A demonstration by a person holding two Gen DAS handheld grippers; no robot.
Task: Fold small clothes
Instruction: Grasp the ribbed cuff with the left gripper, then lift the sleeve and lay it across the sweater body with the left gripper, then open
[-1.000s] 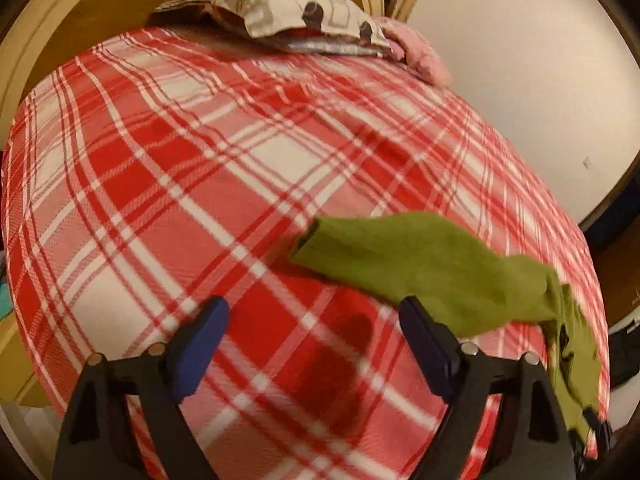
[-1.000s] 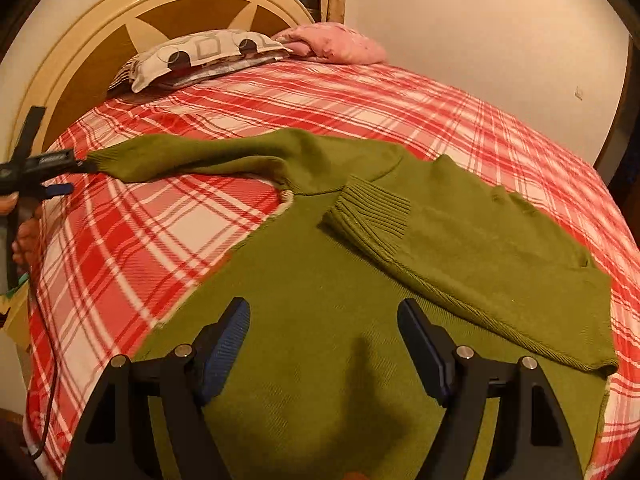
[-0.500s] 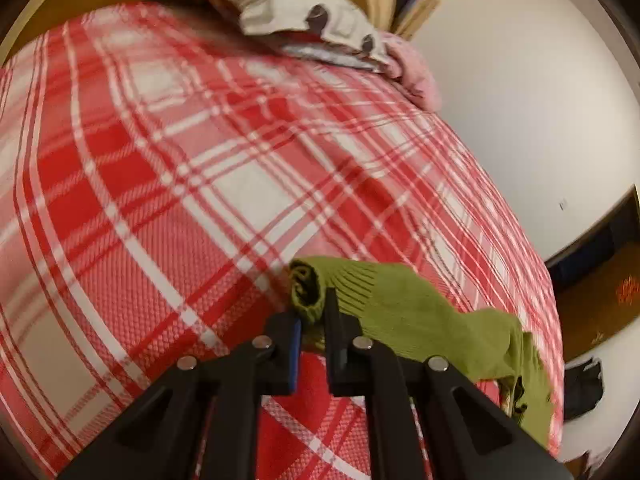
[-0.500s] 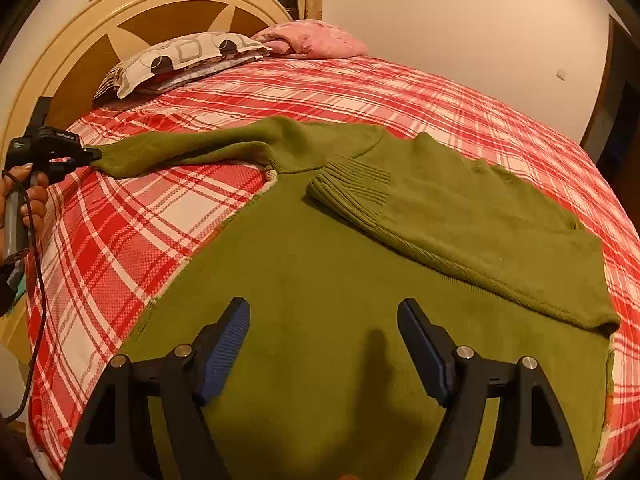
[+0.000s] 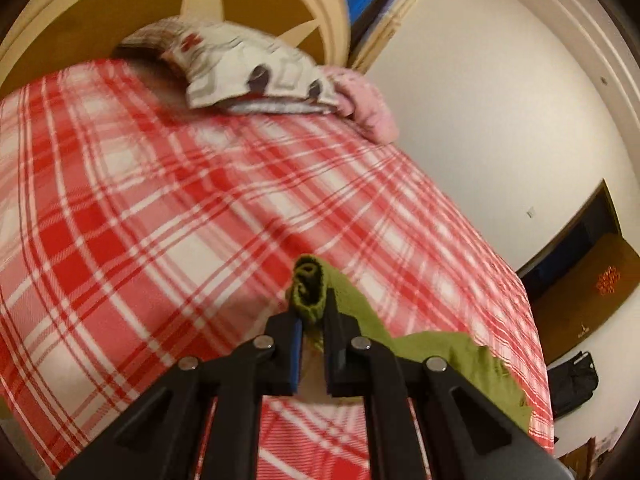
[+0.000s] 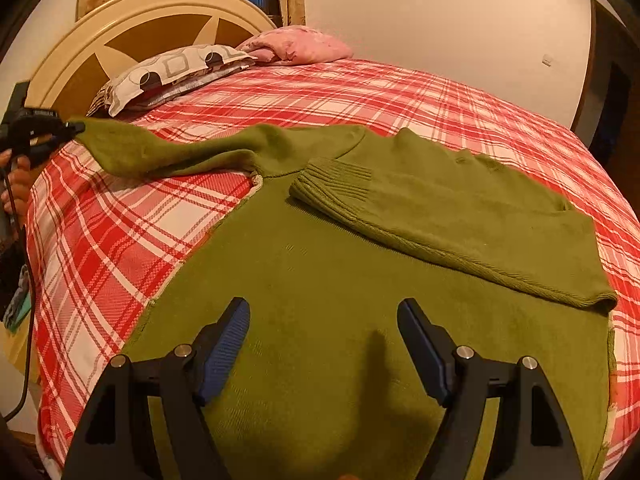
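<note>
A green knit sweater (image 6: 320, 280) lies flat on the red plaid bed (image 6: 120, 240). Its right sleeve (image 6: 440, 216) is folded across the body, ribbed cuff near the middle. Its left sleeve (image 6: 168, 152) stretches out to the left. My left gripper (image 5: 313, 312) is shut on that sleeve's cuff (image 5: 307, 288) and holds it lifted off the bed; it also shows in the right wrist view (image 6: 60, 134) at the far left. My right gripper (image 6: 324, 320) is open and empty, hovering over the sweater's lower body.
A patterned pillow (image 6: 172, 72) and a pink cloth (image 6: 296, 46) lie at the head of the bed against the round wooden headboard (image 6: 132, 24). A white wall (image 6: 440, 20) runs along the far side. A dark doorway (image 6: 608, 96) is at right.
My left gripper came down on the left sleeve's cuff, shut on it, and has lifted it off the bed. My right gripper stayed open above the sweater body.
</note>
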